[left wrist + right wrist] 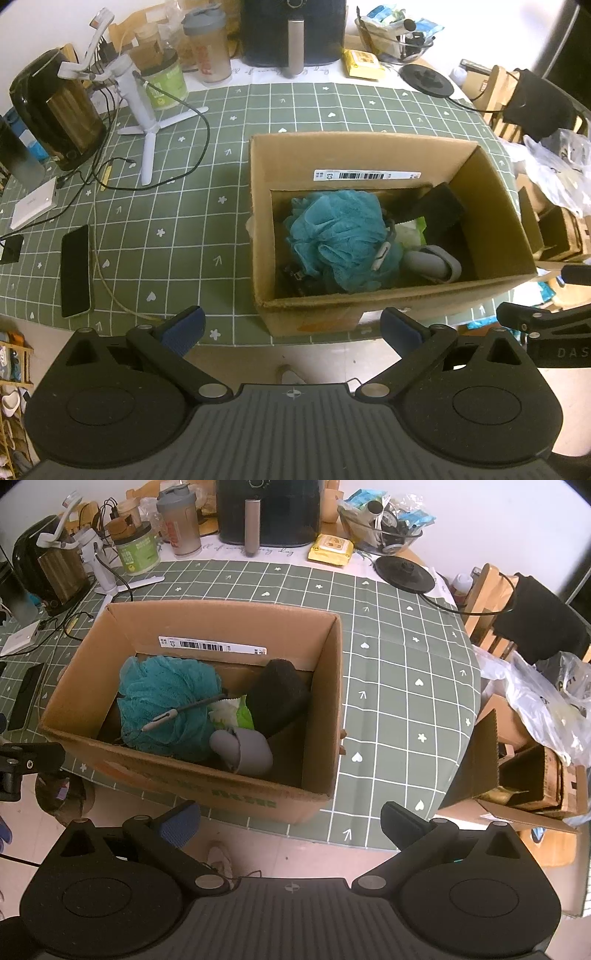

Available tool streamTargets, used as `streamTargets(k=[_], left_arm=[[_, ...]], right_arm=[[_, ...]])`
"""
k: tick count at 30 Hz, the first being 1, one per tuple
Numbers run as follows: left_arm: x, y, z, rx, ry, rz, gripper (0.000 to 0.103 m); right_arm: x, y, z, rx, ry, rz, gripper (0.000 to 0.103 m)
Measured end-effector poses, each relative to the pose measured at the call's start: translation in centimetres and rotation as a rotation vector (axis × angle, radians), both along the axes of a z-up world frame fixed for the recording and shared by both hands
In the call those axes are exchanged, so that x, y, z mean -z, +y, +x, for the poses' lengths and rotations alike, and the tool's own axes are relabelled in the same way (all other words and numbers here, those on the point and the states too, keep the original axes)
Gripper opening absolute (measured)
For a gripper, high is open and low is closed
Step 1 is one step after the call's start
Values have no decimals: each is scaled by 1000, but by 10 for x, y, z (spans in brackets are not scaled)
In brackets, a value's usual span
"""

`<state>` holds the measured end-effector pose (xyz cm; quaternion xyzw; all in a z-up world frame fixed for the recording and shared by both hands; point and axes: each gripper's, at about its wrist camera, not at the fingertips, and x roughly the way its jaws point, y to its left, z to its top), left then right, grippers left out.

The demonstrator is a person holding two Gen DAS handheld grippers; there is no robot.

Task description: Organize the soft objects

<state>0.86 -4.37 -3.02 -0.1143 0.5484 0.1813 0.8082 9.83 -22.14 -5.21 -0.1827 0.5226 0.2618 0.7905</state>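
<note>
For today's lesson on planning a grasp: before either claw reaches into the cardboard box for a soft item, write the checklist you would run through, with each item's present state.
1. Left claw open and empty: ok.
2. Right claw open and empty: ok.
3. Both claws outside the cardboard box, near its front edge: ok.
4. Teal mesh sponge on top and reachable: ok, though a thin grey cord lies across it and might come along.
5. Grey pouch and black cloth uncovered: ok.
6. What lies beneath the sponge: cannot tell.
</note>
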Motion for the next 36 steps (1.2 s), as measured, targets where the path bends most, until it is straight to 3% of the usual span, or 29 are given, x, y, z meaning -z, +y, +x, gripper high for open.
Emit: streamTargets(k=[36], left_arm=[[1,4,2,9,16,11,103]], right_arm=[[1,1,3,9,-1,-6,103]])
